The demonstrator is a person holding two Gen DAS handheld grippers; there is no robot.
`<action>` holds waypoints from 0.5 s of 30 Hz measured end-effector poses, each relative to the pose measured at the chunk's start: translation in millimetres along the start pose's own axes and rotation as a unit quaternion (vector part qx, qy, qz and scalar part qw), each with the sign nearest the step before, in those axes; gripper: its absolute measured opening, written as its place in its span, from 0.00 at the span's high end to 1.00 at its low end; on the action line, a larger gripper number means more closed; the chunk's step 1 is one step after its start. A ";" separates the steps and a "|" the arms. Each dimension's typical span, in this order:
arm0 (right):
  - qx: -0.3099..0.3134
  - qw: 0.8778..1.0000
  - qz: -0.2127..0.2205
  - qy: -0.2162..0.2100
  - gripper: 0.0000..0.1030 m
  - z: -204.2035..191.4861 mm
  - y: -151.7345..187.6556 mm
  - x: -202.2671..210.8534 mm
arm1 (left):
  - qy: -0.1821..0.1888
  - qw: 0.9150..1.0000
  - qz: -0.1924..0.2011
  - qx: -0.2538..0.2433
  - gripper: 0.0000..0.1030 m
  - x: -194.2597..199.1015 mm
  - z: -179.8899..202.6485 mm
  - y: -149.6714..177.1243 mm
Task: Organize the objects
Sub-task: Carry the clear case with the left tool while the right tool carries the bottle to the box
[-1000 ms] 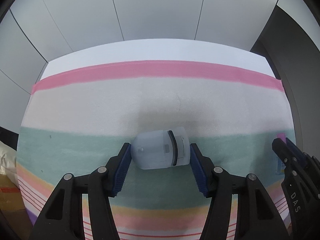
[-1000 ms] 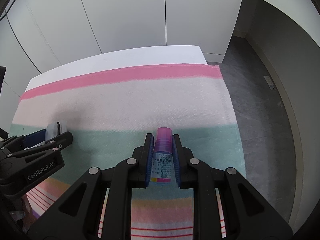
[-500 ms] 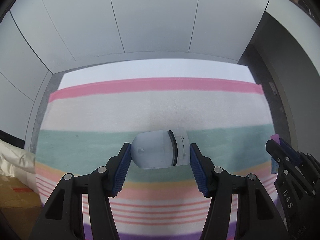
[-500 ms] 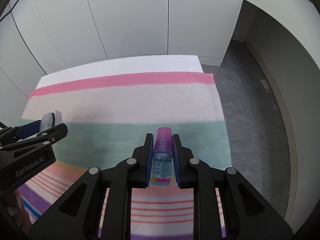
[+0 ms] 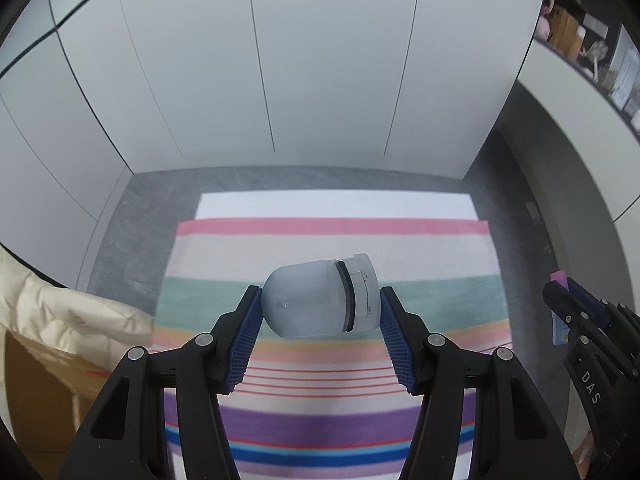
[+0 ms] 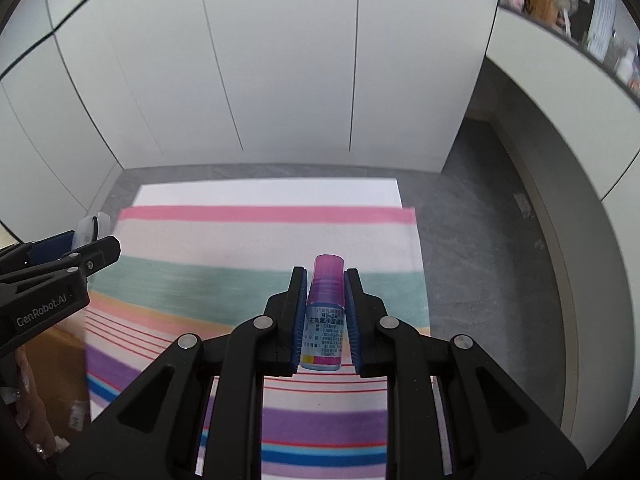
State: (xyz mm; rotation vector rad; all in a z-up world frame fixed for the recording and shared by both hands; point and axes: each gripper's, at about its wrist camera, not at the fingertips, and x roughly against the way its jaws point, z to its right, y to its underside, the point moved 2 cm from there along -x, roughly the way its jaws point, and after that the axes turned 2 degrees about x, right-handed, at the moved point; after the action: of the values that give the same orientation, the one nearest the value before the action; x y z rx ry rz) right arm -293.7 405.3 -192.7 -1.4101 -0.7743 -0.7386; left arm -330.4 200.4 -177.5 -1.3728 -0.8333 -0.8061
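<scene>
- Blue ribbed pads of the left gripper [image 5: 320,312] clamp a frosted white dome-shaped plastic container [image 5: 320,298] lying sideways, rounded end on the left pad, flat cap end with a dark seam ring on the right pad. Jaws partly spread, width unchanged over the last second.
- Right gripper [image 6: 325,312] has its jaws clenched tight on a small eye-drop bottle with a magenta cap and a printed blue label [image 6: 325,312], cap pointing away from the camera. Same grip as a second ago.
- Main change: both grippers have risen with their loads. A second ago the striped cloth filled each view; now the whole striped cloth-covered desk [image 5: 332,248] sits small and far below, with grey floor [image 5: 136,208] visible round it.
- Both objects are in the air, well apart from the desk top, nothing touching it.
- Each gripper shows at the edge of the other's view, side by side, apart.
- Nothing else seen on the cloth; white wall panels [image 5: 320,60] behind it.
- Left of the desk: a cream quilted fabric [image 5: 60,320] over a brown cardboard box [image 5: 36,392].
- Judgement: pick-up is done for both items and transport is under way. No destination is certain from these views; the box beside the desk is a possible one.
- Risk: the dome is held end to end, on a curved surface, so it could pivot or slip.
</scene>
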 end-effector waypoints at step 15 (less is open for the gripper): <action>-0.002 1.000 0.005 -0.001 0.82 -23.8 13.6 66.4 | 0.022 1.000 0.017 -0.001 0.43 77.1 -23.9 23.2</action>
State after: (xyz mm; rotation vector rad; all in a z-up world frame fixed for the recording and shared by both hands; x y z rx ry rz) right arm -244.4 382.5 -145.7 -1.4168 -0.7670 -0.7324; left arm -271.6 177.1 -122.2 -1.3630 -0.7730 -0.8071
